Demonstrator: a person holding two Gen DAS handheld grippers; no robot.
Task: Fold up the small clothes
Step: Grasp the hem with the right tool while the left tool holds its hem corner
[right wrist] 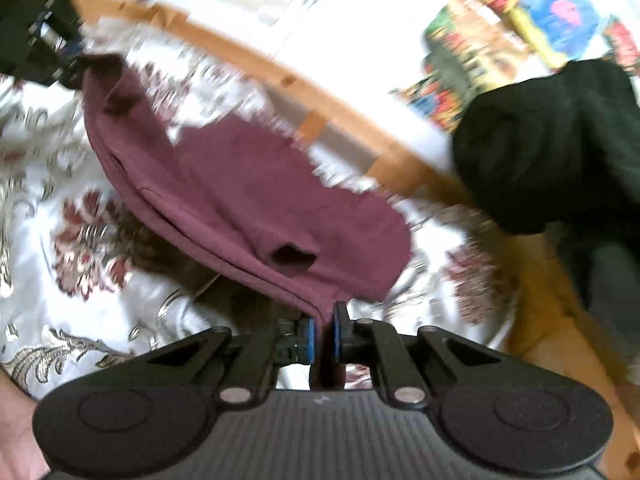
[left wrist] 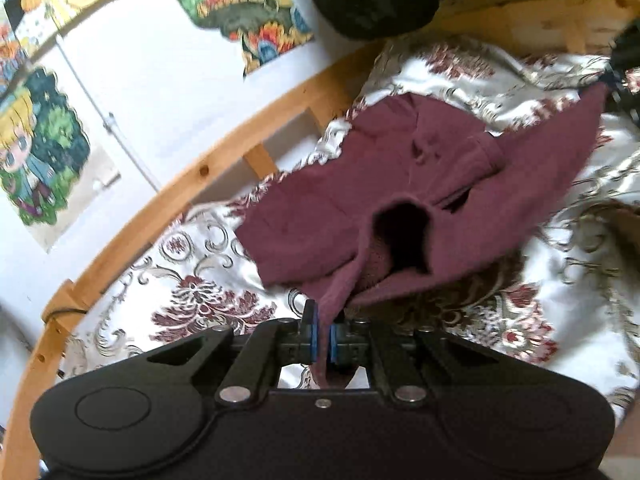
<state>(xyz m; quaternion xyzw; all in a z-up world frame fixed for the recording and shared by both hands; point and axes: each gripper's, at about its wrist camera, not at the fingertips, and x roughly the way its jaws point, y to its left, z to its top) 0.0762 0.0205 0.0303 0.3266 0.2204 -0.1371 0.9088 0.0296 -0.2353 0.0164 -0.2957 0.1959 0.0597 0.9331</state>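
Garment: we see one small maroon garment [left wrist: 400, 184], partly lifted off the floral bedspread [left wrist: 192, 292]; a hemmed round opening gapes just ahead of our left tool. We cannot tell whether that is a sleeve or a neck.

Left gripper [left wrist: 322, 334]: clamped on a narrow tongue of the maroon cloth, which runs up between the blue pads [left wrist: 313, 340] and hangs out behind them. We judge the pinch sits at a corner or edge so the cloth can be lifted clear.

Right gripper [right wrist: 323, 334]: clamped on another edge of the same garment; the cloth rises from between the pads and stretches away ahead and to the left, toward the other tool at the far upper left of this view. No earlier view is given, so we note only the grip.

Span between tools: the cloth runs as a sagging band from one pinch to the other, with its far part resting on the bedspread. We read this as holding two corners apart to spread the piece before a fold.

Surroundings: a wooden rail [left wrist: 248, 116] curves beyond the bedspread, ahead of both tools; a dark bundle of cloth [right wrist: 548, 148] lies ahead and right of the right tool, apart from the maroon piece.

Blur: the right view is smeared, so fine detail there is uncertain.

Stage, our judgement: early; no fold visible yet.
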